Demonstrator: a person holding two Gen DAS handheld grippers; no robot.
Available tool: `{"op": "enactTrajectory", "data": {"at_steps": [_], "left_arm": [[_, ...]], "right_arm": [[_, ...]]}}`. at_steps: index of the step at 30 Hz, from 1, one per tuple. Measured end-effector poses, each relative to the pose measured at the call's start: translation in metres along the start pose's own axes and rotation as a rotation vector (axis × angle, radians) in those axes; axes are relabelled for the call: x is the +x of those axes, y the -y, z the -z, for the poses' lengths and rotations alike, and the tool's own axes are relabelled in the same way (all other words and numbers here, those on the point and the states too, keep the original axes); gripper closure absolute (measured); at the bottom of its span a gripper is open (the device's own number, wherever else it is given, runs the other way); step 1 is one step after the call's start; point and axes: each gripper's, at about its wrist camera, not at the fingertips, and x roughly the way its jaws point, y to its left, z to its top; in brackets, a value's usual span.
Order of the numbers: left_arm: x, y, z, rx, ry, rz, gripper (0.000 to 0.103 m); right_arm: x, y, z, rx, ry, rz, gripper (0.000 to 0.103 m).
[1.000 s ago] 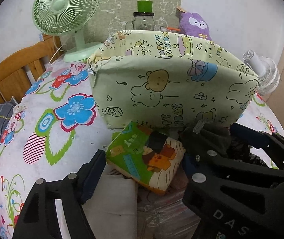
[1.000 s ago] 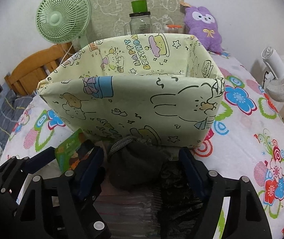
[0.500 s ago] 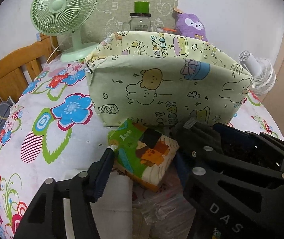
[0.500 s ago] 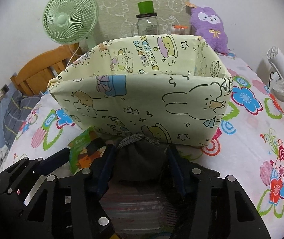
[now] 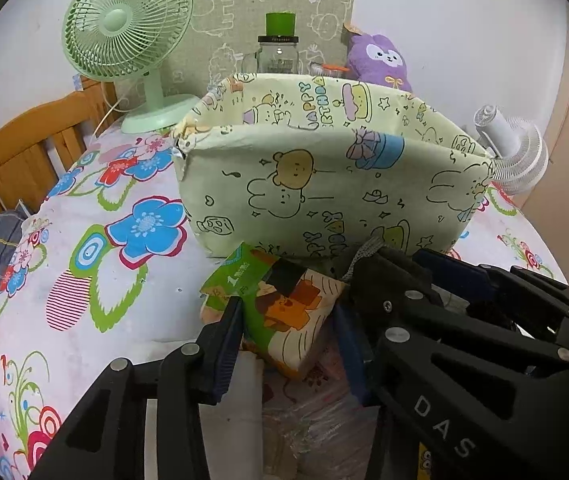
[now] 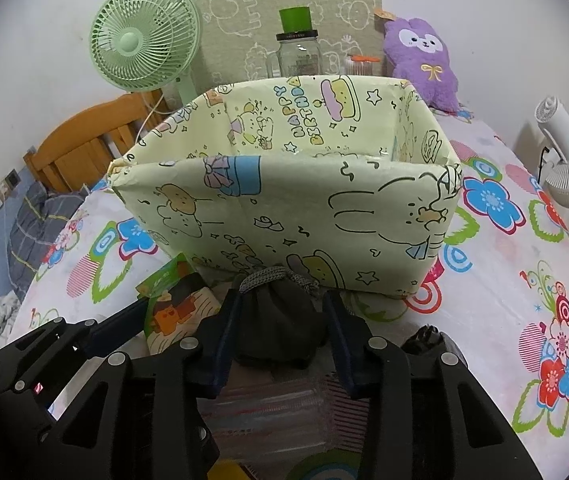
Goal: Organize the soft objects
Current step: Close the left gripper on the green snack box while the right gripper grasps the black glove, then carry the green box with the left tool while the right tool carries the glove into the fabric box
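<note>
Soft tissue pack (image 5: 280, 312), glossy green-and-cream wrapper with a cartoon print, clamped between the fingers of the left gripper (image 5: 288, 334). Beside it, a dark fabric pouch (image 6: 278, 322) with a grey woven cord, squeezed by the right gripper (image 6: 280, 334). Both lie on crinkled plastic-wrapped packs (image 6: 276, 412) directly before the pale-yellow cartoon-printed storage box (image 6: 284, 216), open-topped, on the floral tablecloth (image 6: 524, 280). Behind: green fan (image 6: 144, 44), glass jar (image 6: 298, 54), purple plush (image 6: 422, 60).

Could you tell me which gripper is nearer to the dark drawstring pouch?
The right. The right gripper has the dark drawstring pouch between its fingers, in front of the yellow box. The left gripper is beside it, closed on the green tissue pack.
</note>
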Motion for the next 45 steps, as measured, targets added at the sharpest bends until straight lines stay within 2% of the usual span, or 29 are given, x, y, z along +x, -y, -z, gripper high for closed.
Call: {"op": "enactTrajectory", "data": {"at_steps": [23,37,45], "left_arm": [[-0.049,0.002,-0.009,-0.002,0.107,-0.014,0.059],[-0.087,0.006,-0.029,0.017,0.184,-0.028,0.059],[-0.094,0.011,-0.041,0.028,0.204,-0.025,0.059]], "right_arm": [[-0.047,-0.014,-0.011,-0.02,0.095,-0.011,0.062],[-0.091,-0.019,-0.031,-0.028,0.175,-0.014,0.062],[-0.102,-0.016,-0.045,-0.026,0.198,-0.011,0.062]]}}
